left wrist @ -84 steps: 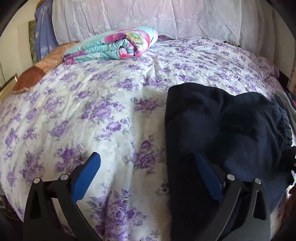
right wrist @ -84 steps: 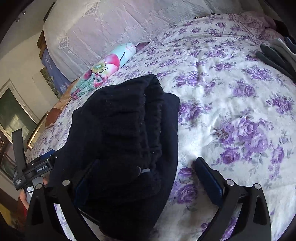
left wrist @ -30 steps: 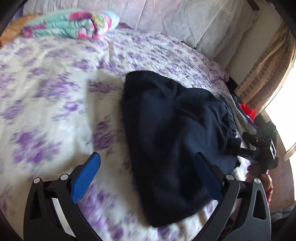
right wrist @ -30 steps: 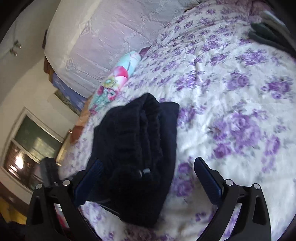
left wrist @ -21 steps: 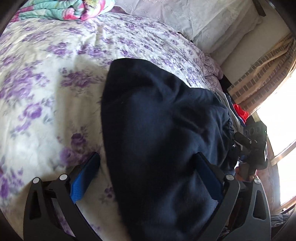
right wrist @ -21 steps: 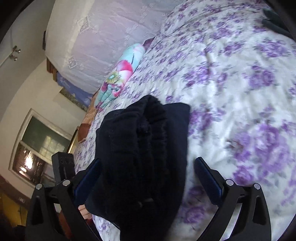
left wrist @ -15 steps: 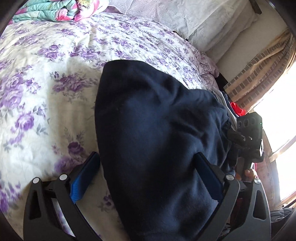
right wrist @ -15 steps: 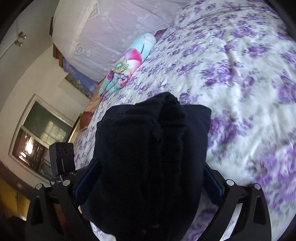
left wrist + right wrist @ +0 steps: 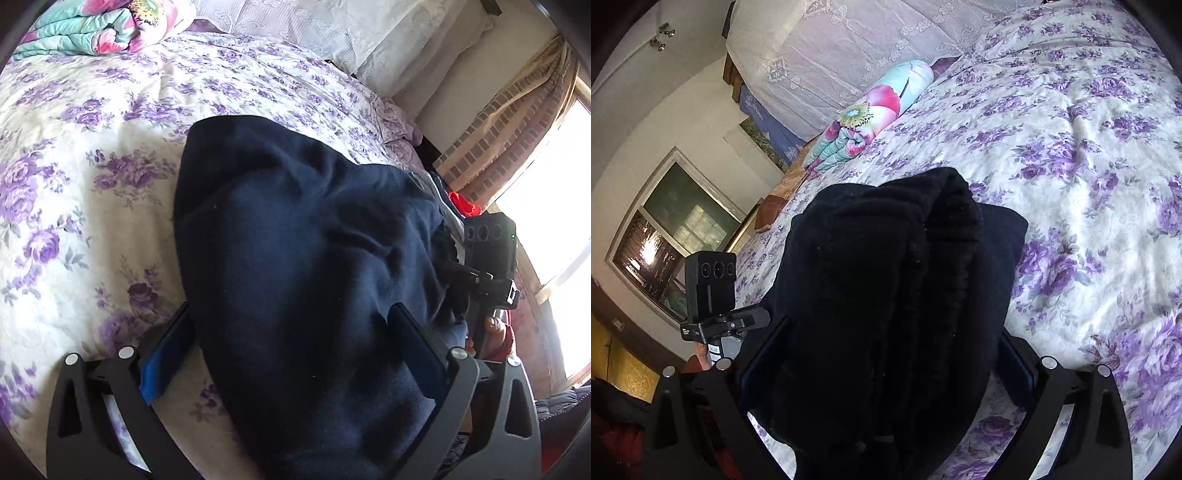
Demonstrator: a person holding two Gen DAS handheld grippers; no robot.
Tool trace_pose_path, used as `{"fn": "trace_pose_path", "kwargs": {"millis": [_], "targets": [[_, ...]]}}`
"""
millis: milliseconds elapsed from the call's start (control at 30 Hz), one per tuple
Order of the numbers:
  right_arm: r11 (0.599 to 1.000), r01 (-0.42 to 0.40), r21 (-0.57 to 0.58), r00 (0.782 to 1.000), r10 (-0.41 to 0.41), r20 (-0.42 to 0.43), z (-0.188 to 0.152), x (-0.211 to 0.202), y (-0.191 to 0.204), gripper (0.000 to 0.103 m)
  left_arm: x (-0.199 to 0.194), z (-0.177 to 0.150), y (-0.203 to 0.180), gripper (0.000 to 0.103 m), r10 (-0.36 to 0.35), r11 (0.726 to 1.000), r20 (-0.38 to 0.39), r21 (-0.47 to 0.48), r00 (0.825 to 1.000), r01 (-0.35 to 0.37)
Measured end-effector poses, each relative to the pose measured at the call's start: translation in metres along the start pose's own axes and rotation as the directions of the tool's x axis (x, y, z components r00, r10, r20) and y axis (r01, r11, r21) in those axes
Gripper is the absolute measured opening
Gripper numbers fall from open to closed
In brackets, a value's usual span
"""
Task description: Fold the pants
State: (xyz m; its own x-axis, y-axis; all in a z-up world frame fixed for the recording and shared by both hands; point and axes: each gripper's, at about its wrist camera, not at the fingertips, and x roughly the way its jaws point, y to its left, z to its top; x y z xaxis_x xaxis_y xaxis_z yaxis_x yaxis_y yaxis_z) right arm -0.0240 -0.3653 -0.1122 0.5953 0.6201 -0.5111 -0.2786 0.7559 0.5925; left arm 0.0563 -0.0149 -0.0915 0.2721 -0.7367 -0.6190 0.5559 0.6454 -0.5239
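Folded dark navy pants [image 9: 303, 258] lie on the bed with the purple-flowered cover [image 9: 74, 184]. My left gripper [image 9: 291, 343] is open, its jaws on either side of one end of the bundle. In the right wrist view the pants [image 9: 886, 295] look black, with the ribbed waistband on top. My right gripper [image 9: 886, 365] is open and straddles the opposite end. Each gripper's handle and camera shows in the other's view, the right one [image 9: 491, 266] and the left one [image 9: 713, 291].
A rolled flowered quilt [image 9: 99, 26] lies at the head of the bed below white lace pillows [image 9: 332, 33]. A curtain [image 9: 517, 122] and bright window are to the right. Other clothes, with a red item [image 9: 461, 203], lie past the pants. A dark window [image 9: 668, 236] is on the wall.
Both grippers have moved in toward the pants from opposite ends, and the bundle now sits between the open jaws of each. The pants stay in place.
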Motion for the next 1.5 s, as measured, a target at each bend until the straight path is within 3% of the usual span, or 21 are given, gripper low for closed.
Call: {"fn": "trace_pose_path", "kwargs": {"millis": [167,400,533,567,600,767,933,1033,1267,1500], "targets": [[1.000,-0.001,0.007,1.000,0.001,0.001,0.000,0.001,-0.001,0.100,-0.006,-0.002,0.009,0.098,-0.097,0.994,0.017,-0.050,0.995,0.098],[1.000,-0.002,0.023,1.000,0.002,0.025,0.000,0.000,-0.001,0.098,0.003,-0.002,-0.001,0.098,-0.034,0.999,-0.013,-0.021,0.999,0.034],[0.999,0.041,0.026,0.998,-0.042,0.054,-0.003,-0.004,0.000,0.072,-0.001,-0.002,0.006,0.097,-0.065,0.996,0.009,-0.058,0.998,0.066],[0.999,0.047,0.016,0.997,-0.048,0.057,-0.003,-0.004,0.002,0.071,-0.004,-0.003,0.007,0.091,-0.071,0.995,0.021,-0.067,0.997,0.072],[0.998,0.056,0.006,0.997,-0.056,0.058,-0.003,-0.004,0.004,0.068,-0.006,-0.004,0.009,0.071,-0.057,0.995,0.034,-0.076,0.998,0.060],[0.996,0.087,-0.030,0.993,-0.084,0.079,-0.004,-0.004,0.012,0.061,-0.011,-0.005,0.013,0.051,-0.070,0.990,0.073,-0.116,0.995,0.078],[0.992,0.116,-0.048,0.987,-0.110,0.116,0.000,-0.012,0.026,0.053,-0.021,-0.005,-0.018,0.038,0.061,0.998,0.119,0.004,0.991,-0.062],[0.991,0.111,-0.070,0.986,-0.101,0.135,0.005,-0.021,0.034,0.047,-0.030,0.007,-0.028,0.030,0.035,0.999,0.127,0.035,0.991,-0.040],[0.978,0.167,-0.123,0.975,-0.145,0.170,0.030,-0.032,0.045,0.045,-0.028,0.047,-0.046,0.029,0.039,0.990,0.117,0.128,0.992,-0.054],[0.965,0.206,-0.160,0.959,-0.166,0.230,0.093,-0.047,0.046,0.045,-0.020,0.115,-0.066,0.029,0.049,0.972,0.133,0.220,0.990,-0.078]]}}
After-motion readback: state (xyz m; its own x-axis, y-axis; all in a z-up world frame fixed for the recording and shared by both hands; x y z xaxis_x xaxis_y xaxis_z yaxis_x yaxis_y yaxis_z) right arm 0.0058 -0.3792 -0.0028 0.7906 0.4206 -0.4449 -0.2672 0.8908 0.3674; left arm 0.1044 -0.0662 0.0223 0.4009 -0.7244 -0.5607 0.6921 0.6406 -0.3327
